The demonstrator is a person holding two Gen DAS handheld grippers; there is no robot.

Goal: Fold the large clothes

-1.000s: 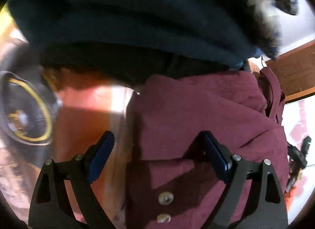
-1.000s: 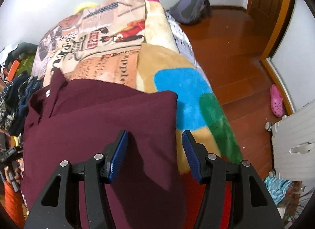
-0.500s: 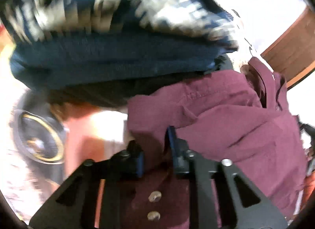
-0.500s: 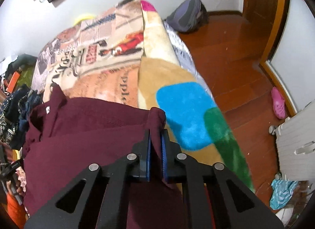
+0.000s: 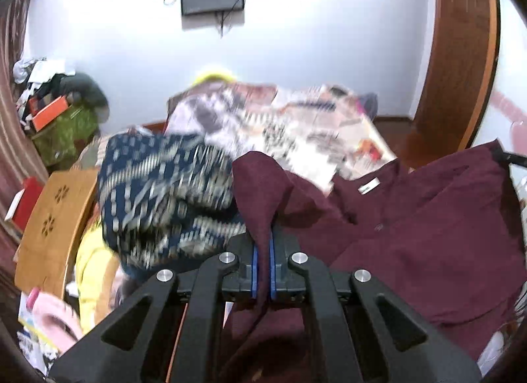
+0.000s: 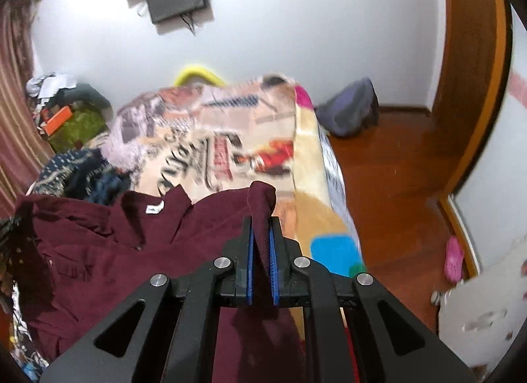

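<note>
The left tool [image 5: 262, 251] pinches a fold of the maroon shirt [image 5: 428, 234]; the right tool [image 6: 262, 248] pinches another fold. The shirt hangs between them over the bed [image 6: 230, 139]. At 10 o'clock from the left tool a blue patterned cloth [image 5: 164, 191] lies beside the shirt. A backpack [image 6: 352, 112] sits on the floor at 1 o'clock.

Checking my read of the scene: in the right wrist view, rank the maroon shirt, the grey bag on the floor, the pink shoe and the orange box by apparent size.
1. maroon shirt, though it is nearest the camera
2. grey bag
3. pink shoe and orange box: too alike, and at different distances, to rank.
</note>
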